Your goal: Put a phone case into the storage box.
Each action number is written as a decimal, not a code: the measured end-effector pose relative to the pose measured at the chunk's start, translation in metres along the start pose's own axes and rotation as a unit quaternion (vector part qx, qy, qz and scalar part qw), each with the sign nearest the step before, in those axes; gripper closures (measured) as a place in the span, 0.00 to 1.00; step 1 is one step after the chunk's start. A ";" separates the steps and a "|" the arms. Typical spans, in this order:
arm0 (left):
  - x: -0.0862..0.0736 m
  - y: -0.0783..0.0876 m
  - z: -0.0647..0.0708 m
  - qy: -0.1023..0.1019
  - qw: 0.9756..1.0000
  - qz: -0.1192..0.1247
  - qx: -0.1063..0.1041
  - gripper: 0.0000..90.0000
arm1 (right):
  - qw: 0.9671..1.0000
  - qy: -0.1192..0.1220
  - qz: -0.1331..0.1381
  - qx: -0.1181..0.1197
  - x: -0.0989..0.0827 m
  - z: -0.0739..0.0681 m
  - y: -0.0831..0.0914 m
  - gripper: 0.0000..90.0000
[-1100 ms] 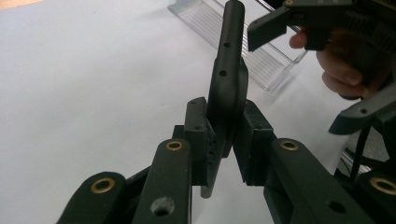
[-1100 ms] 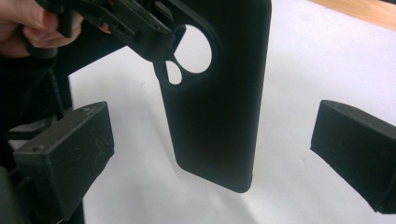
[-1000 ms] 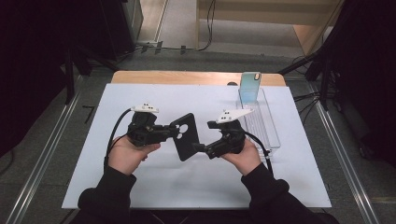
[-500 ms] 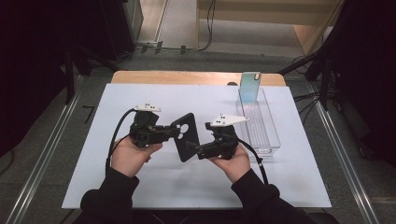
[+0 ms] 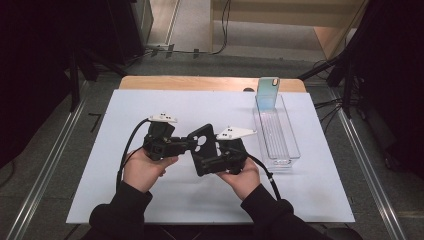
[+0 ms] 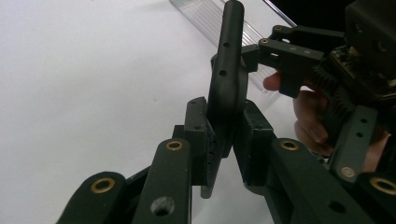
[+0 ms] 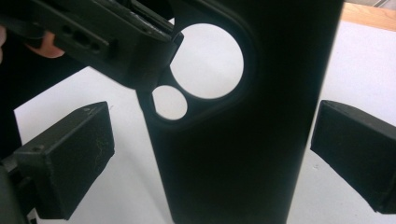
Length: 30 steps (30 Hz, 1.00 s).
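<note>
A person sits at a table covered by a white mat (image 5: pixel 150 200) and holds a two-jaw gripper in each hand. Between them, raised above the middle of the mat, is a black phone case (image 5: pixel 202 148) with a round camera cutout.

The left gripper (image 5: pixel 184 145) is clenched on the edge of the case; in the left gripper view its pads press both faces of the thin black shell (image 6: pixel 227 88), which stands upright between them. The right gripper (image 7: pixel 212 154) is released: in the right gripper view its two pads stand well apart, one on either side of the case (image 7: pixel 243 140), neither touching it. In the high view the right gripper (image 5: pixel 207 165) sits at the case's lower end.

To the right, near the mat's right edge, lies a long clear plastic tray (image 5: pixel 295 150), and a pale blue phone case (image 5: pixel 267 93) stands upright at its far end. The mat to the left, in front of and behind the hands is open. A strip of wooden table edge (image 5: pixel 175 83) shows beyond the mat's far side.

Compared with a second ago, the right hand has moved left, away from the tray and closer to the left hand, and slightly nearer the person. The left gripper's grasp looks unchanged.
</note>
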<state>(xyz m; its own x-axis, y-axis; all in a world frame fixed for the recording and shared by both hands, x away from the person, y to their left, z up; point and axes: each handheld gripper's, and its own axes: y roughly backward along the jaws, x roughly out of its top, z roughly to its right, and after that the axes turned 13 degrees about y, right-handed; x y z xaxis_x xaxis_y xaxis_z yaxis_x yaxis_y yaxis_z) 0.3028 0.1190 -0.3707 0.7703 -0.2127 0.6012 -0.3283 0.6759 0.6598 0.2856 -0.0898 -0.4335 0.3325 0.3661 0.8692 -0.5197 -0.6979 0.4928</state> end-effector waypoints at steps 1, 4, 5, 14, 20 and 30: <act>0.000 0.000 0.001 0.000 1.000 0.000 0.000 0.85 | 1.000 0.000 -0.001 -0.003 0.000 0.000 -0.001 0.00; -0.001 -0.002 0.004 -0.003 1.000 -0.001 -0.004 0.85 | 1.000 -0.002 -0.002 -0.008 0.000 0.000 -0.003 0.00; -0.002 -0.003 0.006 -0.004 1.000 0.000 -0.004 0.85 | 1.000 -0.003 -0.004 -0.010 0.000 0.000 -0.004 0.00; -0.004 -0.006 0.010 -0.003 1.000 -0.002 -0.007 0.85 | 1.000 -0.002 0.001 -0.003 -0.002 0.003 -0.003 0.15; -0.003 -0.003 0.011 -0.004 1.000 0.001 -0.013 0.84 | 1.000 0.004 0.006 -0.006 0.000 0.001 0.000 0.17; 0.000 0.007 0.012 -0.005 1.000 0.021 -0.022 0.73 | 1.000 0.005 -0.005 -0.005 -0.001 0.003 -0.001 0.18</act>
<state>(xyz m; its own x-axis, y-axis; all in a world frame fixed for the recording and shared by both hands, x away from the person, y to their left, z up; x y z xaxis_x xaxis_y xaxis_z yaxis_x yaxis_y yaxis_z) 0.2941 0.1152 -0.3605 0.7509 -0.1892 0.6328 -0.3368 0.7145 0.6133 0.2881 -0.0909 -0.4352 0.3302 0.3785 0.8647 -0.5236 -0.6888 0.5014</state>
